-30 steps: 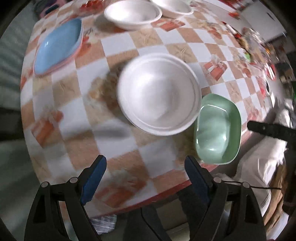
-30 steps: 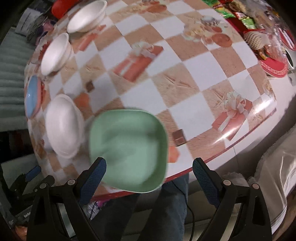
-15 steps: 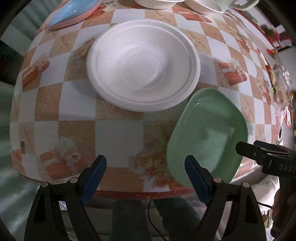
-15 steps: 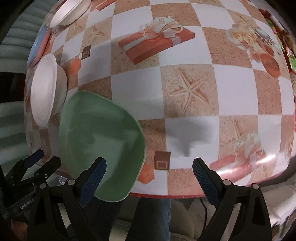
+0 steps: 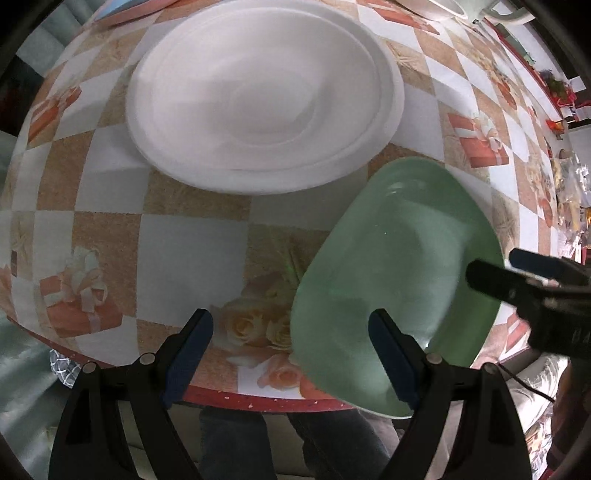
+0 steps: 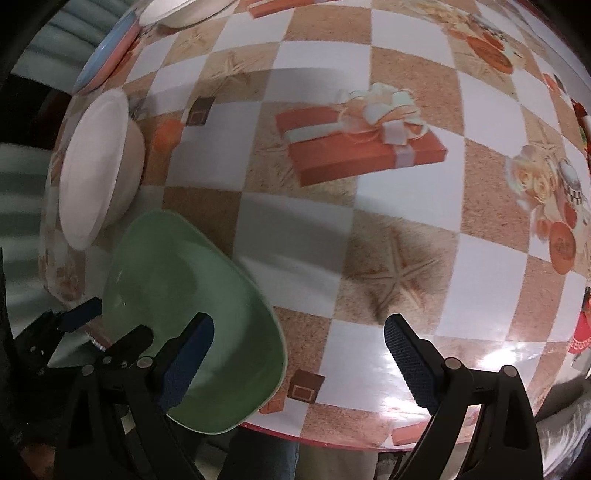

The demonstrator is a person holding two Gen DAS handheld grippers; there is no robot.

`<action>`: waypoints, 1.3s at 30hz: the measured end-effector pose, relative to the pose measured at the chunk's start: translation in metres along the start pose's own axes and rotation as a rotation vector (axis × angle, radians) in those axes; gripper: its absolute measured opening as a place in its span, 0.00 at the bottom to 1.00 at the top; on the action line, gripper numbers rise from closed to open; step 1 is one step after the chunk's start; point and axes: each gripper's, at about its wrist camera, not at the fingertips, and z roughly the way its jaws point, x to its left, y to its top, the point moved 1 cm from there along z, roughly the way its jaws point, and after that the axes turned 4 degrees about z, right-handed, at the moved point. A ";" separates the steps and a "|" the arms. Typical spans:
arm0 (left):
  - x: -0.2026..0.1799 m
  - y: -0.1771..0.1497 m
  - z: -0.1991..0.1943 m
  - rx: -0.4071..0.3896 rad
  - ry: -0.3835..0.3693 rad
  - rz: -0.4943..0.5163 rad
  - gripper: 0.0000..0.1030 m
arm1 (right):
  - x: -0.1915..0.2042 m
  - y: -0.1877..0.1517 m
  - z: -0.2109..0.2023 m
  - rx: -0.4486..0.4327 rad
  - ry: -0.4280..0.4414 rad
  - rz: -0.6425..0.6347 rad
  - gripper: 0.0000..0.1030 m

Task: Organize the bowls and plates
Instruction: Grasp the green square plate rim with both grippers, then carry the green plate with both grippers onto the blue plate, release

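Moved in closer since a second ago — green dish [image 5: 399, 273] and white bowl [image 5: 266, 96] now larger in both views, the dish overlapped by a finger of each claw. Left claw [image 5: 295, 347] spread wide, nothing gripped; right finger pad [image 5: 391, 354] over the dish's near rim, whether touching cannot be told. Right claw [image 6: 299, 354] likewise released, left finger [image 6: 184, 362] lying over the dish interior.

Dish: pale mint, rounded-rectangular, glossy, shallow; sits at the near edge of the worktop [image 5: 192, 251], near corner jutting past the red rim. White bowl just beyond it, round, matte, stepped rings inside, looking like more than one nested. Blue and pink plates [image 6: 107, 55] stacked further back, another white bowl [image 6: 184, 11] behind, both cut off by the frame.

Worktop cloth checked tan and white, printed with gift boxes, roses, starfish. Clutter at the far right edge too small and blurred to name. White lettering on each claw body — partial, unreadable.
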 end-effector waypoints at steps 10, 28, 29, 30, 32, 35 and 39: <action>-0.021 -0.002 0.006 -0.017 0.014 0.083 0.86 | 0.035 -0.007 0.010 0.023 0.084 -0.006 0.38; -0.026 -0.029 0.000 -0.007 -0.038 0.107 0.64 | 0.027 -0.039 0.021 0.057 0.203 0.080 0.30; -0.026 -0.032 0.000 -0.003 -0.038 0.111 0.64 | 0.031 -0.040 0.023 0.060 0.207 0.083 0.30; -0.025 -0.035 -0.001 -0.001 -0.036 0.114 0.64 | 0.032 -0.041 0.025 0.061 0.209 0.085 0.30; -0.024 -0.042 0.000 0.008 -0.025 0.125 0.64 | 0.039 -0.044 0.026 0.064 0.214 0.087 0.30; -0.016 -0.049 -0.005 0.015 -0.012 0.127 0.64 | 0.057 -0.047 0.030 0.070 0.220 0.079 0.30; 0.000 -0.059 -0.006 0.021 -0.005 0.094 0.64 | 0.055 -0.043 0.019 0.080 0.236 0.058 0.30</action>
